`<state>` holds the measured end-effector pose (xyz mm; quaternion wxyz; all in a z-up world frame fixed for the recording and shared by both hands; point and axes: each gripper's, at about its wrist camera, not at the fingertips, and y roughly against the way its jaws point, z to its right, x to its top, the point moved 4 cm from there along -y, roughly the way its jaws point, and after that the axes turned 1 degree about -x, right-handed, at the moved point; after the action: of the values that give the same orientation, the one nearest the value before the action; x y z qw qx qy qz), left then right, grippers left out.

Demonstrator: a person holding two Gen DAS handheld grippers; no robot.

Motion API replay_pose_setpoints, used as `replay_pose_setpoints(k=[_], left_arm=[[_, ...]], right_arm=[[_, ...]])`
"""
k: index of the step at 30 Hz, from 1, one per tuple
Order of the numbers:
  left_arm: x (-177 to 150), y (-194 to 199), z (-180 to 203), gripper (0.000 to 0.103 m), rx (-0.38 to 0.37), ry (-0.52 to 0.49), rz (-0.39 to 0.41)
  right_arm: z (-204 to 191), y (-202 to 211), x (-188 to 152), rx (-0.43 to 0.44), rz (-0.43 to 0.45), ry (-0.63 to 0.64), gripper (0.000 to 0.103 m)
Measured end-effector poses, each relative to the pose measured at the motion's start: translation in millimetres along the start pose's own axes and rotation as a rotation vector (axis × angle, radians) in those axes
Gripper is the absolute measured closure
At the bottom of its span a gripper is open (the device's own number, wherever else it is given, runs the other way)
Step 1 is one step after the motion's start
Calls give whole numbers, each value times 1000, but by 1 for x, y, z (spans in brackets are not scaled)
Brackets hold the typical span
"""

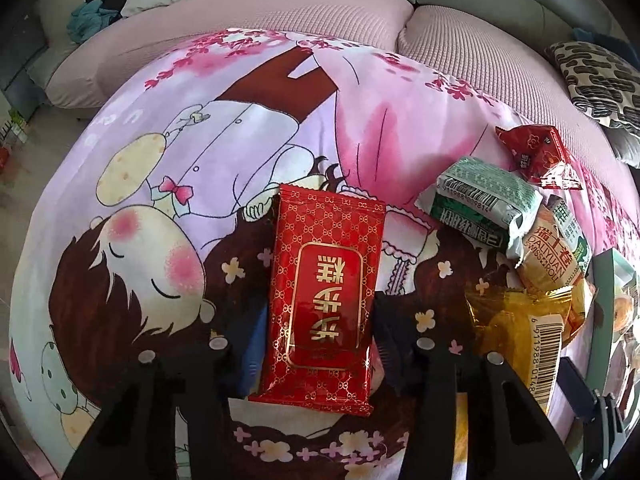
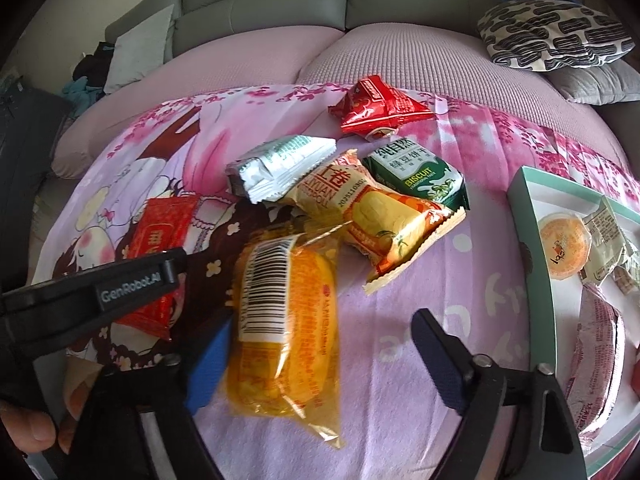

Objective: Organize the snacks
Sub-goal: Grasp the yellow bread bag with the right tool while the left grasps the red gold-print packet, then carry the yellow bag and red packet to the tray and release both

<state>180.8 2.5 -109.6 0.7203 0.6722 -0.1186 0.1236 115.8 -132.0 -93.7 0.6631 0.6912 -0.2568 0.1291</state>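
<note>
Surface: printed cloth (image 1: 168,168), smooth, cartoon figures in pink and lilac, spread over a pink quilted sofa seat (image 1: 304,8); grey back cushions behind.
Left gripper (image 1: 320,344): jaws closed onto the red packet (image 1: 324,280), a pad at each long edge; no earlier view to compare.
Red packet: one, flat glossy foil rectangle, gold lattice print, crimped ends, lying on the cloth.
Right gripper (image 2: 320,352): jaws apart, astride the yellow packet (image 2: 286,332); blue pad of the left finger just beside the wrapper, right finger clear of it, so not grasped.
Yellow packet: one, clear crinkled film over a soft yellow cake, white barcode label uppermost.
Pile beyond: four packets near one another, some overlapping; silver-green foil (image 2: 280,168), orange roll wrapper (image 2: 384,220), green biscuit pack (image 2: 420,176), red puffed pouch (image 2: 376,108), the last a little apart.
Tray (image 2: 520,200): one, pale green card rim, white inside, right of the pile; holds an orange jelly cup (image 2: 564,248) and several other wrapped items, count unclear.
Cushion (image 2: 556,36): one, black-and-white pattern, on the sofa.
Hand: fingertips (image 2: 32,428) at the lower left of the right-wrist view.
</note>
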Motion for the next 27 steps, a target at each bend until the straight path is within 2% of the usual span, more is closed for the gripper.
replay_pose_setpoints(k=[4,9,17,27], left_arm=[[-1,0,0,53,-8,15,-16],[-4,2,1,53,3,6,-25],[-3,0,4,53,2,13,-33],[-5,0,10,56,-11,25,-38]], right_arm=[[-4,4,-1,6,4,17,32],[-8,7,-2,20,0,34,52],[-9,12,-5,15,1,56,58],[-7,20,-14,-8,-3,67,60]])
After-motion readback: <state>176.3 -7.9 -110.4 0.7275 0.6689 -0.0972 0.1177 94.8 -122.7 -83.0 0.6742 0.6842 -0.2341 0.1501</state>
